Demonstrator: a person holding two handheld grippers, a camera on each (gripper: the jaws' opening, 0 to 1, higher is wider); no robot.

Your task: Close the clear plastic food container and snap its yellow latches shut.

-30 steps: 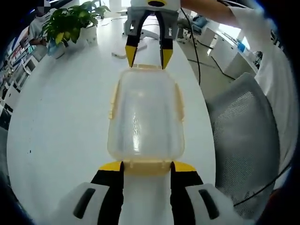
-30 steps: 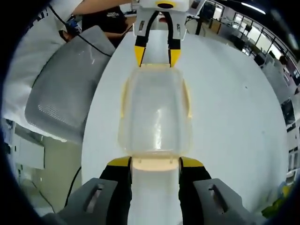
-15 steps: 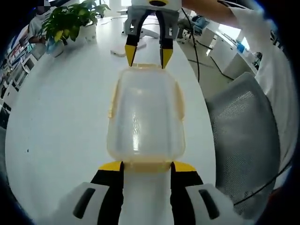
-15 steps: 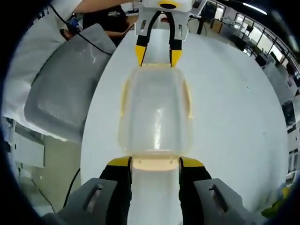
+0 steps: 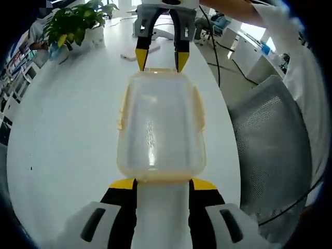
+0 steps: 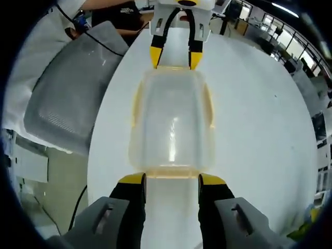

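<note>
Container: the clear plastic food container (image 5: 161, 127) lies lengthwise on the white table (image 5: 67, 135), between the two grippers, with its lid down on the body.
Left gripper: the left gripper (image 5: 162, 182) sits at the near short end in the left gripper view, jaws spread about as wide as the end latch and holding nothing; its yellow tips flank that end, and contact cannot be judged.
Right gripper: the right gripper (image 6: 171, 179) stands the same way at the opposite short end in the right gripper view, jaws parted, nothing between them.
Latches: the yellow latches (image 5: 123, 106) on the long sides lie close against the walls; the end latch (image 6: 171, 171) by the right gripper shows as a pale yellow strip, and whether it has clicked home cannot be told.
Done: the lid appears to be seated, so closing looks finished.
Left: the two end latches probably need pressing down; the side ones may need a check.
Surroundings: a potted plant (image 5: 72, 23) stands at the far end of the table, and a grey mesh chair (image 6: 67, 98) stands beside it.
</note>
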